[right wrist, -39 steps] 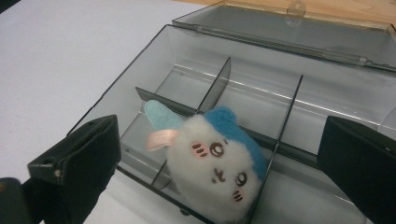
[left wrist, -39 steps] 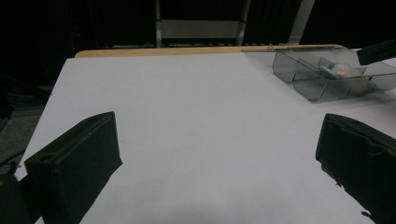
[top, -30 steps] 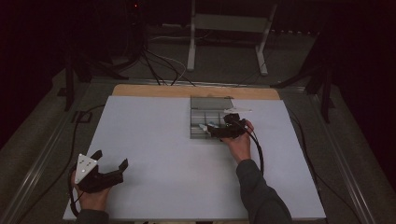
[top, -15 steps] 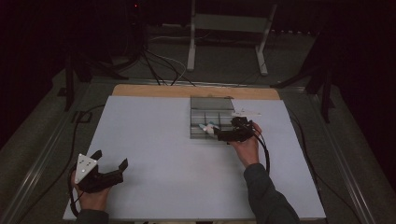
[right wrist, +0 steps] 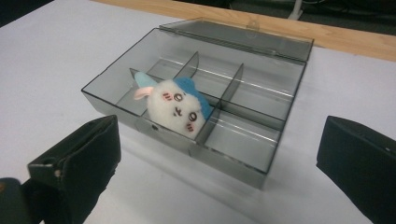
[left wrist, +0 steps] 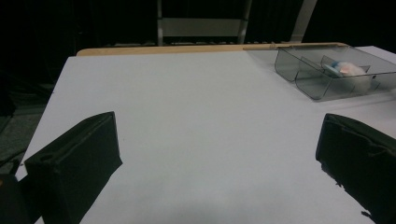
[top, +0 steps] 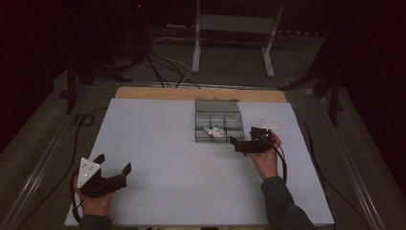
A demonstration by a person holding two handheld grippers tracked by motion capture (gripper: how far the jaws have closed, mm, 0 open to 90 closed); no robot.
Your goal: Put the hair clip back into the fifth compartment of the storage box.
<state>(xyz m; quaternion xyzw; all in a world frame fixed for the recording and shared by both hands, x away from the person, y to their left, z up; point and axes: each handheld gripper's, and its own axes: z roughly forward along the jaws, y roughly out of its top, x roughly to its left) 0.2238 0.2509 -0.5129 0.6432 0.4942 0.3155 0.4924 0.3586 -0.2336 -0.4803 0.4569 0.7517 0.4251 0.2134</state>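
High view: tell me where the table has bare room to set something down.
The broad white stretch between the left gripper and the compartment box is bare, as is the table's left half up to the wooden edge. It is crowded at the right, where the right gripper sits just off the box holding the plush toy.

The black two-jaw left tool (top: 114,173), topped by a grey three-cornered plate, is held low at the near left by the left hand (top: 93,201), jaws spread wide and empty. The black two-jaw right tool (top: 238,143) is held out farther forward in the right hand (top: 265,158), dark sleeve showing at the forearm, jaws likewise parted wide, nothing gripped between them.
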